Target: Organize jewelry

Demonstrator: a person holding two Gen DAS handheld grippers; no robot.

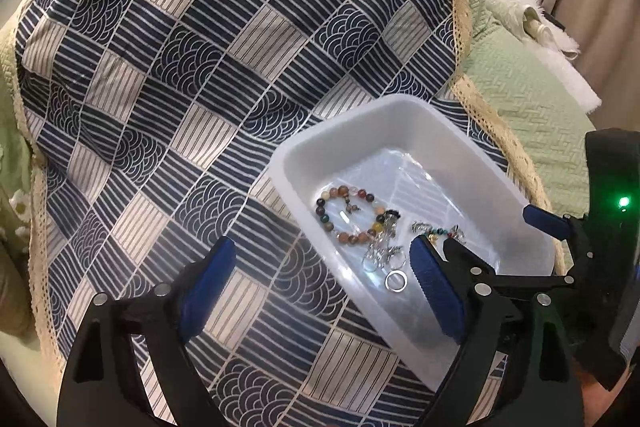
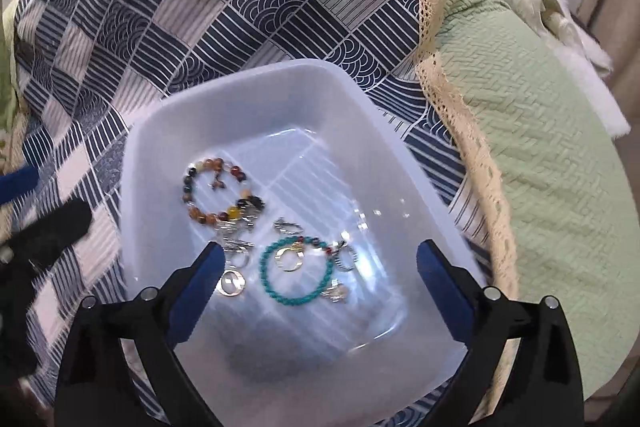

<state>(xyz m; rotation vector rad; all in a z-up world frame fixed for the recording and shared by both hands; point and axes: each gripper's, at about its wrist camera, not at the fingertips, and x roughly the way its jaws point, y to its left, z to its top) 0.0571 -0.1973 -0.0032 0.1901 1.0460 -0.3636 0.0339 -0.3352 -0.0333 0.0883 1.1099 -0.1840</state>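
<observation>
the right gripper (image 2: pixel 318 263) hangs over the near part of the white plastic tray (image 2: pixel 160 131), its blue-padded fingers (image 2: pixel 200 279) spread wide and holding nothing. the left gripper (image 1: pixel 320 267) sits to the tray's left over the patterned navy cloth (image 1: pixel 200 67), fingers likewise wide apart and empty, its right finger over the tray's near left rim. inside the tray lie a brown beaded bracelet (image 2: pixel 218 191), a turquoise beaded bracelet (image 2: pixel 292 277), silver rings (image 2: pixel 231 283) and small charms, clustered together.
</observation>
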